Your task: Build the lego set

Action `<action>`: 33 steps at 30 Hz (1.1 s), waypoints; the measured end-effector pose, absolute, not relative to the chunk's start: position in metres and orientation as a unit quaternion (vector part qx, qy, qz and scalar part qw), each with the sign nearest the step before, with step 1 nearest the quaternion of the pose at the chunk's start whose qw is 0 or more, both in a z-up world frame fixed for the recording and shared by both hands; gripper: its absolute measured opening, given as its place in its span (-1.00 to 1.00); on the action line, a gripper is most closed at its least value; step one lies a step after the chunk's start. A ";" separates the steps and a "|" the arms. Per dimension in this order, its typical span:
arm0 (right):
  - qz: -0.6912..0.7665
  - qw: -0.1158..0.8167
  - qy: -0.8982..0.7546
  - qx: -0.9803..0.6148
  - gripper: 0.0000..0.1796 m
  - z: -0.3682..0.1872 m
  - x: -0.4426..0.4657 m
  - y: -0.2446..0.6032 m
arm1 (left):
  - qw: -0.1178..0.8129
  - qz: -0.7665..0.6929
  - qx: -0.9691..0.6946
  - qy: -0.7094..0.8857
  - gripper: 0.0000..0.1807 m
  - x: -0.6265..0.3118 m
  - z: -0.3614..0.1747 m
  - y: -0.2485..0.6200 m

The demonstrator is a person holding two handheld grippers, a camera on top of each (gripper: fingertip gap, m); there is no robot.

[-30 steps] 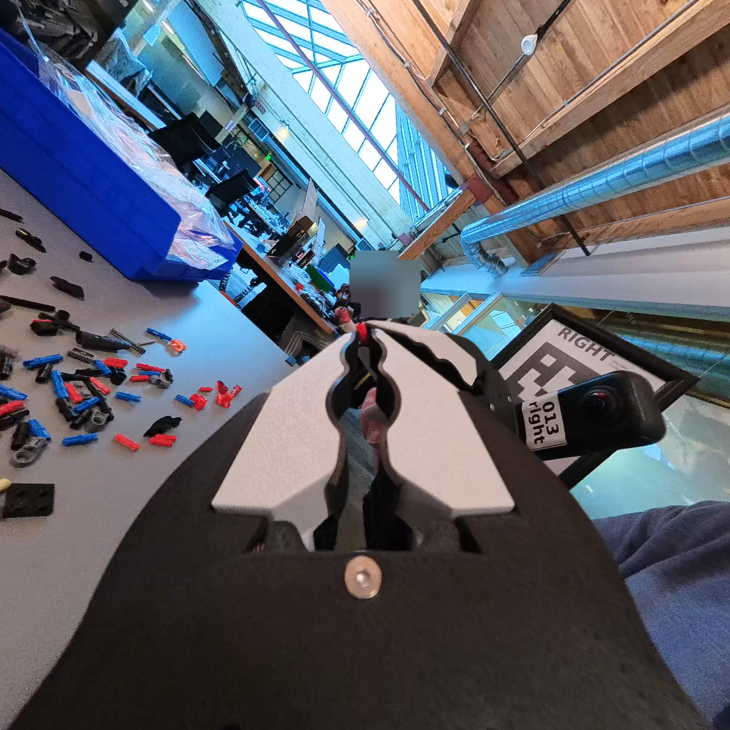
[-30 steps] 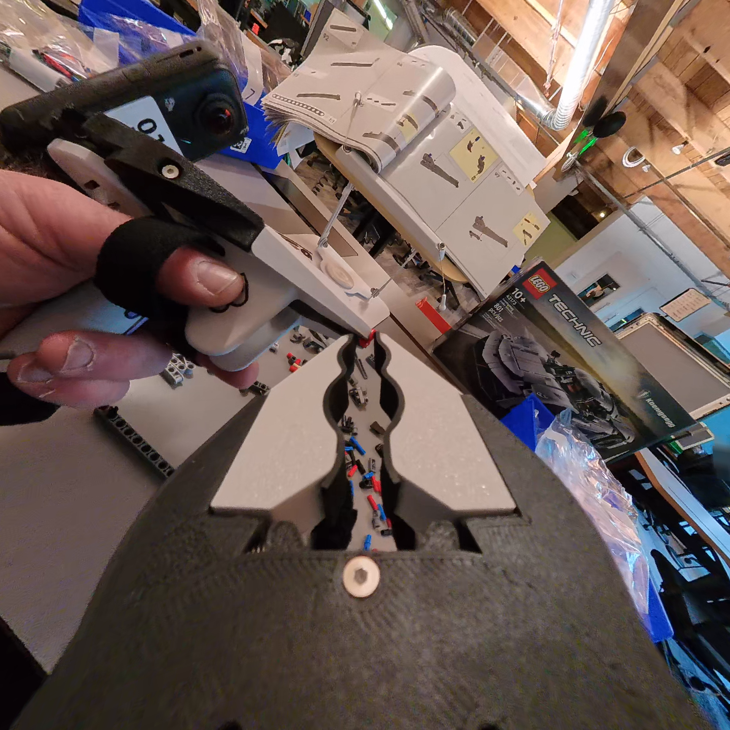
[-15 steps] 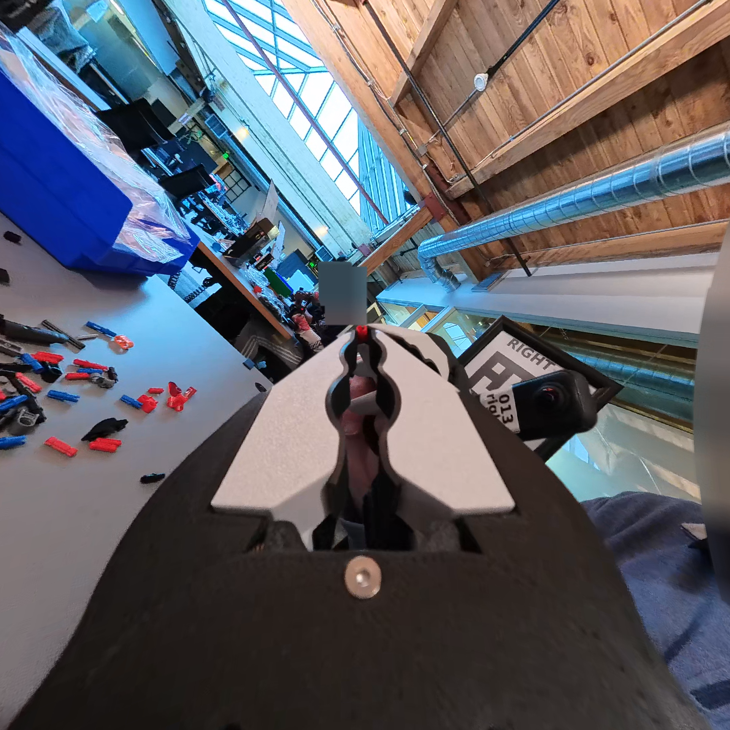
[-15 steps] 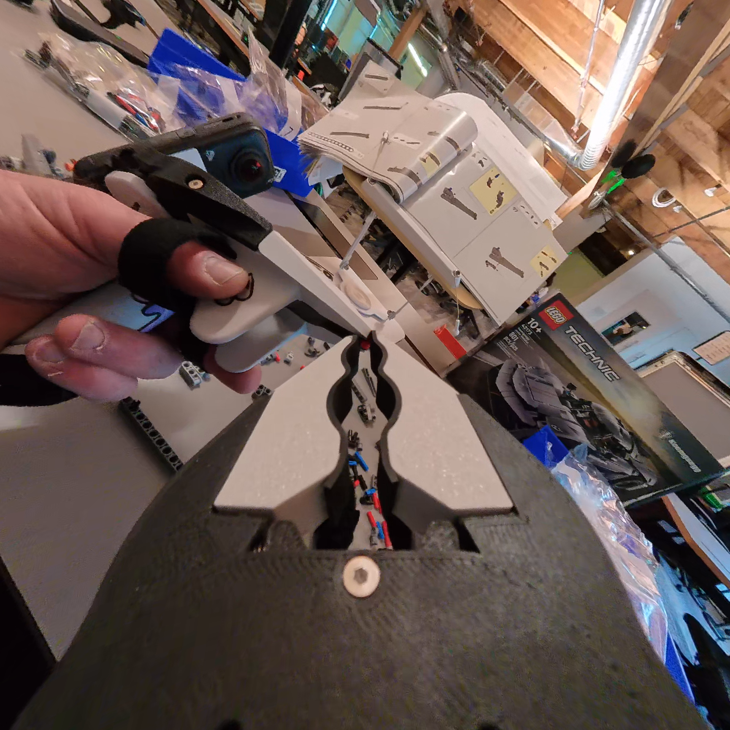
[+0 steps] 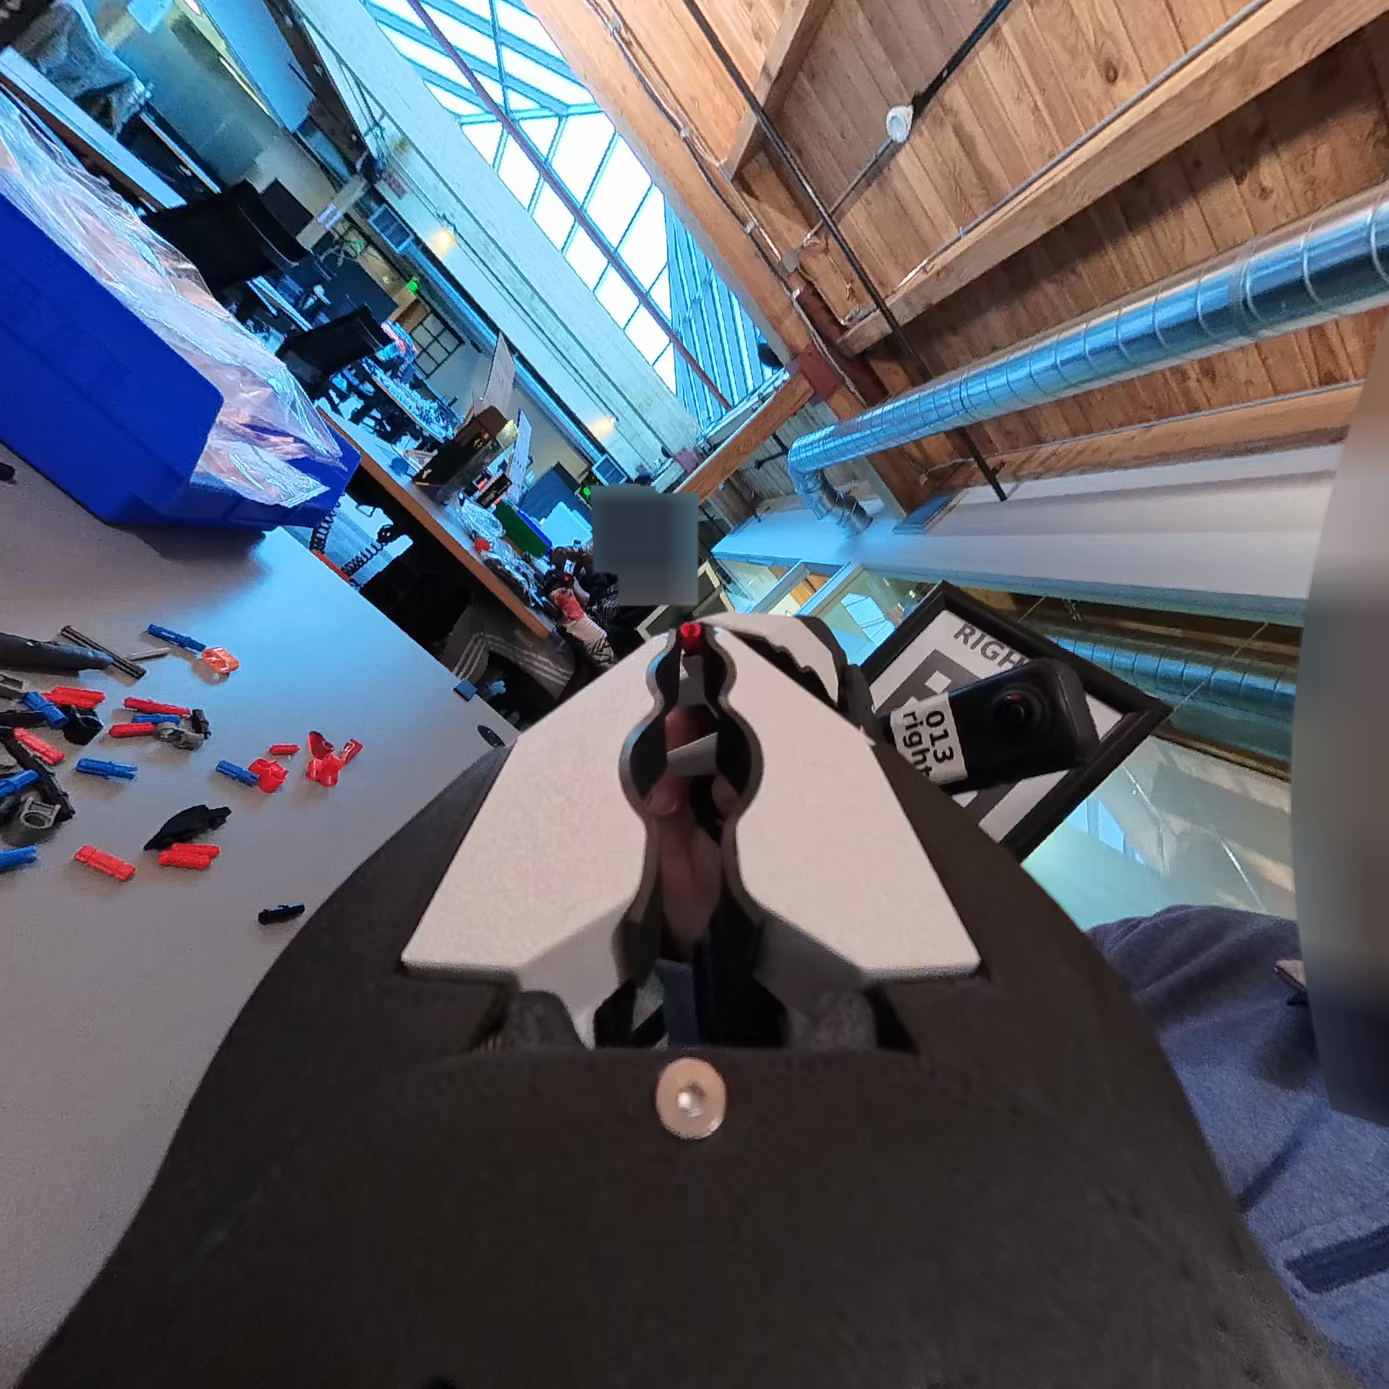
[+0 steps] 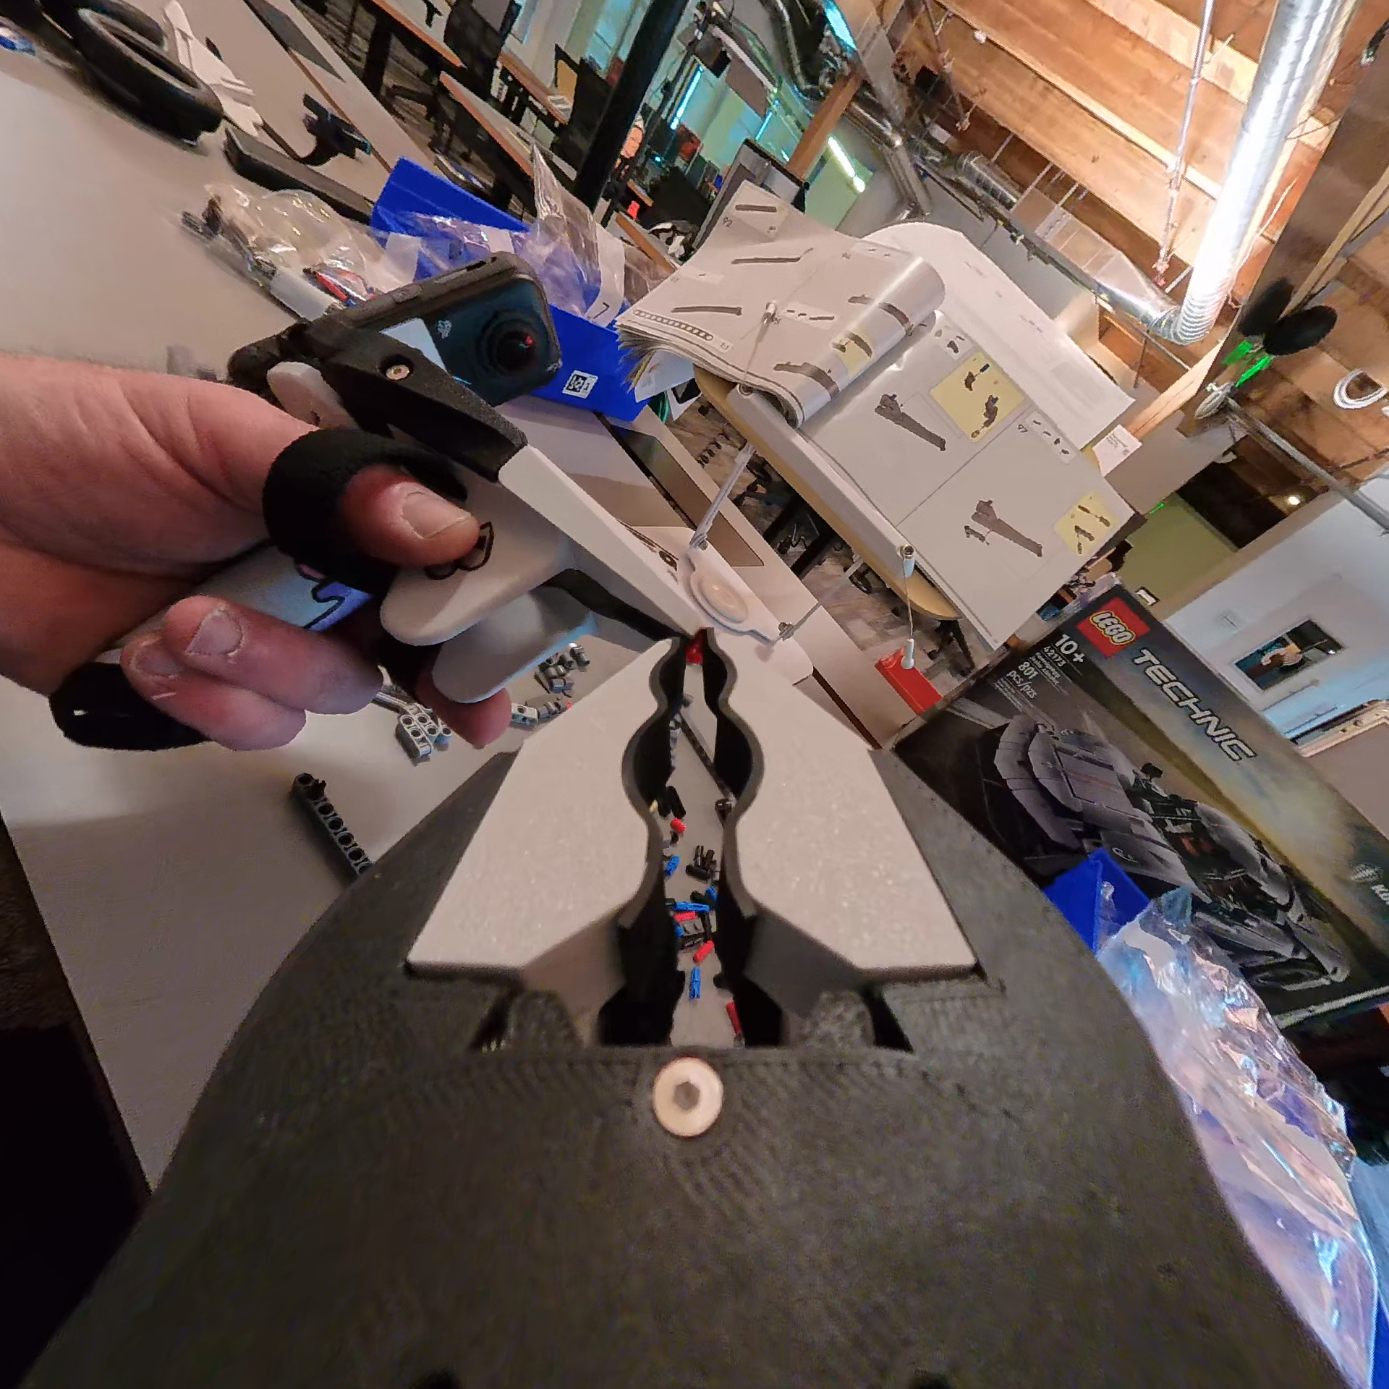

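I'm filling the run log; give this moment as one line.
left gripper: shut on small red lego pin | right gripper: shut on same pin, tips meeting | loose red and blue pins: on grey table

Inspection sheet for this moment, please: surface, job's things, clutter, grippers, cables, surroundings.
Surface: grey table, mostly bare near its edge.
Job's things: loose red, blue and black pins scattered; small red piece pinched at the tips; open instruction booklet on a stand; set box.
Clutter: blue bin, clear plastic bags.
Grippers: left gripper and right gripper meet tip to tip, both closed on the piece.
Cables: nothing seen.
Surroundings: wooden ceiling, metal duct.
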State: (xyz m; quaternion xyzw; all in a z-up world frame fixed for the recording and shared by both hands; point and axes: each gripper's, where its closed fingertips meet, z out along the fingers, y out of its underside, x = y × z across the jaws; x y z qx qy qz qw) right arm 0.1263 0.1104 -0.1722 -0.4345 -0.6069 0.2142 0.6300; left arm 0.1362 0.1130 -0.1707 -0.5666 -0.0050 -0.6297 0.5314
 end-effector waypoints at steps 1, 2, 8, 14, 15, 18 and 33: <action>0.216 0.627 -0.610 -0.433 -0.99 -0.172 0.127 0.110 | 0.531 -0.628 -0.569 -0.004 -0.95 0.136 -0.171 0.113; 0.216 0.625 -0.614 -0.431 -0.99 -0.173 0.127 0.109 | 0.532 -0.627 -0.569 -0.003 -0.96 0.136 -0.171 0.113; 0.231 0.610 -0.628 -0.425 -0.99 -0.174 0.126 0.106 | 0.535 -0.630 -0.563 0.008 -0.97 0.136 -0.171 0.109; 0.229 0.615 -0.630 -0.415 -0.98 -0.169 0.122 0.101 | 0.553 -0.622 -0.554 0.008 -0.98 0.131 -0.166 0.104; 0.228 0.619 -0.628 -0.413 -0.99 -0.167 0.122 0.100 | 0.557 -0.622 -0.550 0.007 -0.98 0.130 -0.164 0.103; 0.222 0.634 -0.618 -0.407 -0.98 -0.162 0.120 0.097 | 0.567 -0.624 -0.538 0.001 -0.97 0.128 -0.159 0.100; 0.191 0.650 -0.620 -0.396 -1.00 -0.156 0.119 0.093 | 0.576 -0.635 -0.514 -0.013 -0.98 0.122 -0.154 0.097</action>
